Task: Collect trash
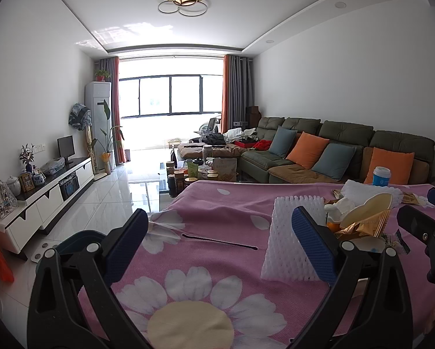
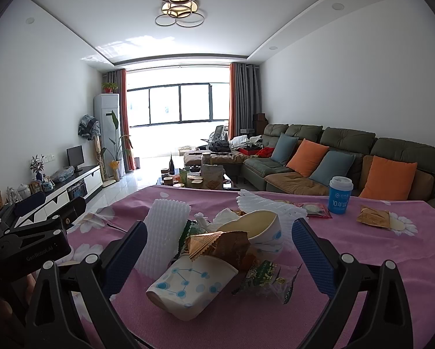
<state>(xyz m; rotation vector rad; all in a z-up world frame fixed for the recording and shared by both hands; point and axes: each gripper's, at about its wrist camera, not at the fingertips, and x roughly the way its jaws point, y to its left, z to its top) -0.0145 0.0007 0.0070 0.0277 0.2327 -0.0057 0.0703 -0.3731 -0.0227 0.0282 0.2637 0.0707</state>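
Note:
A heap of trash lies on the pink flowered tablecloth [image 2: 348, 244]: a tipped paper cup with blue dots [image 2: 188, 285], a second paper cup [image 2: 261, 229], gold wrappers [image 2: 217, 244], a green wrapper [image 2: 261, 274] and white foam netting [image 2: 165, 232]. My right gripper [image 2: 217, 250] is open, its fingers either side of the heap. My left gripper [image 1: 220, 238] is open and empty above the cloth, with the foam netting [image 1: 284, 238] by its right finger and a black hairpin [image 1: 220, 241] between the fingers. The right gripper's fingers [image 1: 420, 226] show at the far right of the left wrist view.
A blue lidded cup [image 2: 340, 195], more foam netting [image 2: 263, 203], a red snack packet [image 2: 313, 209] and a gold wrapper [image 2: 374, 216] lie farther back on the table. Beyond are a sofa with cushions [image 2: 333, 160], a cluttered coffee table [image 2: 200, 177] and a TV cabinet [image 1: 51, 189].

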